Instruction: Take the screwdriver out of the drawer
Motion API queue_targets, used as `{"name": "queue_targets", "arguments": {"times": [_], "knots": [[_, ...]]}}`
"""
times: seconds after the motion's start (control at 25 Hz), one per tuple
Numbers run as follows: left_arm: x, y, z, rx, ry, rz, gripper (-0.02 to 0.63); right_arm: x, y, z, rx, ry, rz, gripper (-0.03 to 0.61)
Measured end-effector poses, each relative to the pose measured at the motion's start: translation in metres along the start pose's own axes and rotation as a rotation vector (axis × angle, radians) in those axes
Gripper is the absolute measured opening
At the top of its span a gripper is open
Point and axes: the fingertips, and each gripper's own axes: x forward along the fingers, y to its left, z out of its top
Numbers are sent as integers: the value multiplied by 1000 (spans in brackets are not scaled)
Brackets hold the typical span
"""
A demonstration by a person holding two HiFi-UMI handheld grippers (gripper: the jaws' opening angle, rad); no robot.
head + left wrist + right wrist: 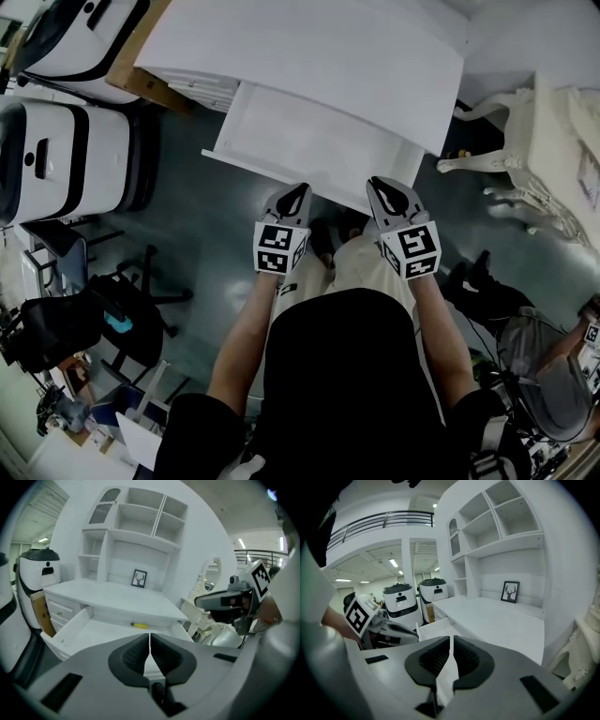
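Note:
The white drawer (309, 141) stands pulled out from under the white desk top (309, 47). A screwdriver with a yellow handle (139, 626) lies at the back of the drawer (89, 630), just under the desk's front edge; the head view does not show it. My left gripper (293, 199) hovers at the drawer's front edge, jaws shut and empty (150, 651). My right gripper (389, 195) is beside it to the right, also shut with nothing between its pads (452, 656). Each gripper shows in the other's view: the right gripper (225, 601) and the left gripper (389, 632).
Two white robot units (56, 159) stand left of the desk, with a cardboard box (141, 56) against it. An ornate white chair (553, 159) is at the right. A framed deer picture (138, 578) sits on the desk under the shelves (140, 522). A black office chair (122, 309) stands behind left.

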Motion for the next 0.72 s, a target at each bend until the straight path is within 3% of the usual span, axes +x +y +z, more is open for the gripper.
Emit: {"name": "queue_targets", "arguments": {"times": [0.24,0.72], "knots": [[8,-6,23,6,-38,-12,29,47,-27,-33,-19,61,-4,72],[27,-7,32,15,-61,-7,29,140,-70,-104,-71,188,-8,164]]}}
